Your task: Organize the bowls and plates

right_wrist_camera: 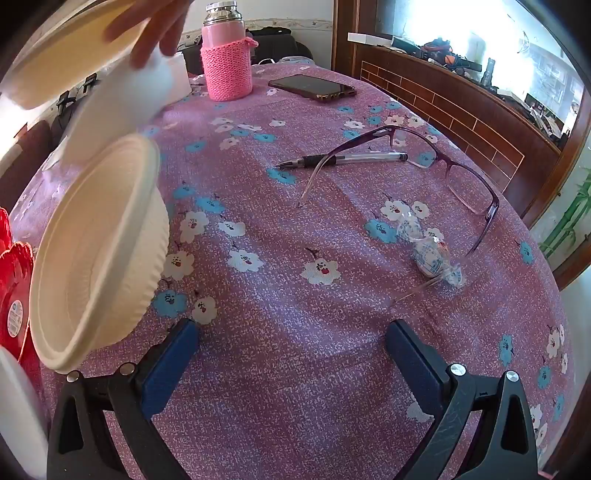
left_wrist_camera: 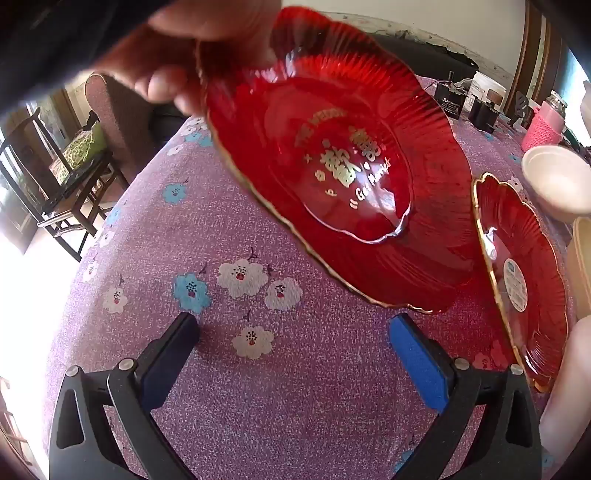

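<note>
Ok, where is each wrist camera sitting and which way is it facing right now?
Left wrist: behind the open left gripper, facing the floral tablecloth; a bare hand holds a red plate above it.
Right wrist: behind the open right gripper, facing glasses, pen and pink bottle; a hand shows at the top, by the cream bowls.
Shared: the second red plate and the cream bowl.
</note>
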A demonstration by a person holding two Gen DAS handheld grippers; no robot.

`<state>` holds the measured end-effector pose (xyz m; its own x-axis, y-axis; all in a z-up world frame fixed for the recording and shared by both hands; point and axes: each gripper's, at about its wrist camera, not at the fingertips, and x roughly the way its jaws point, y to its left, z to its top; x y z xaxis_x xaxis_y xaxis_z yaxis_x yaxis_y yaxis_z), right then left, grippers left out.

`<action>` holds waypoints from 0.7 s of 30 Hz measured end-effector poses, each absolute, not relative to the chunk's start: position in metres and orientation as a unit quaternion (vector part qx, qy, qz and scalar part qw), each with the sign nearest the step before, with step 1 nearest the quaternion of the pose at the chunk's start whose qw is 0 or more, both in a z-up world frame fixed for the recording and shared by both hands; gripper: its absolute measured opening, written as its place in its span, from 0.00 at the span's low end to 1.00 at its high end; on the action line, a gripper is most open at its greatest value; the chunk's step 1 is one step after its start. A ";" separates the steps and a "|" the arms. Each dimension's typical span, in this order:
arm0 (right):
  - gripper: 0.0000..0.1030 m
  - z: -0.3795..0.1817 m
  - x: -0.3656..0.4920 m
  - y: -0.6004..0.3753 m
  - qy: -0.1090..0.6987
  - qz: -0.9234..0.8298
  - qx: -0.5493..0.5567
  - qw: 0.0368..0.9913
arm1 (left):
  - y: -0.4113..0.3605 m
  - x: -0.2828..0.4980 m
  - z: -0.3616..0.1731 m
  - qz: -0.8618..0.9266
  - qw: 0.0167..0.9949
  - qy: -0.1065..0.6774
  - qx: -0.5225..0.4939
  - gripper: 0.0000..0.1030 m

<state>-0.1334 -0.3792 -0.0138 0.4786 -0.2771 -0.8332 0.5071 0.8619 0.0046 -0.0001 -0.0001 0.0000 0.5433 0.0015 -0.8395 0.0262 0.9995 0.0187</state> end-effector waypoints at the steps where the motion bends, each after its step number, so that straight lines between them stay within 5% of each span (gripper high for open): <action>1: 0.99 -0.014 -0.133 -0.379 0.457 -0.231 0.126 0.850 | 0.000 0.000 0.000 -0.007 0.878 0.478 0.015 1.00; 21: 0.99 -0.014 -0.135 -0.381 0.457 -0.231 0.125 0.850 | 0.000 0.000 0.000 -0.007 0.878 0.478 0.014 1.00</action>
